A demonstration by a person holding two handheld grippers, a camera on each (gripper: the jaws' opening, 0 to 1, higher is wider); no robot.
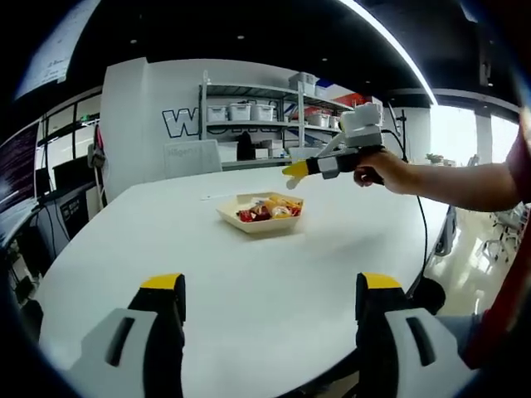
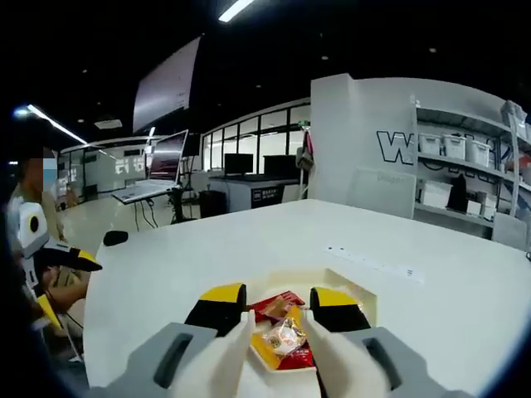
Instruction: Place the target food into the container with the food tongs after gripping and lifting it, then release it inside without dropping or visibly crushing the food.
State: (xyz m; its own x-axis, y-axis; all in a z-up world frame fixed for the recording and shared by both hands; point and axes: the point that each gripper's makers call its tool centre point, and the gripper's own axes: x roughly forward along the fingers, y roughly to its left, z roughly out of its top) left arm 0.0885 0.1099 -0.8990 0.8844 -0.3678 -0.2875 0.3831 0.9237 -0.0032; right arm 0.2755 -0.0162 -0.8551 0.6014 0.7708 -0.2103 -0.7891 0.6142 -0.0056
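On the white back wall [image 1: 149,108] stand large dark letters, a "W" and part of a second letter; shelf posts hide the rest, so the word cannot be read. In the left gripper view the metal shelf [image 1: 249,112] carries three white bins in a row on one level. A small white label [image 2: 369,261] lies flat on the round white table [image 1: 249,290]; its print is too small to read.

One shallow cream tray [image 1: 261,222] sits near the table's middle, holding several wrapped snacks [image 2: 282,336] in red, orange and clear packets; their printing is blurred. No tongs can be made out.

The left gripper [image 1: 270,303] hangs low over the near table edge, jaws spread wide with nothing between them. The right gripper [image 2: 278,313], held in a hand [image 1: 386,172], hovers just above the tray, its yellow-tipped jaws parted on either side of the snacks, gripping none. A person sits at the far left of the right gripper view.
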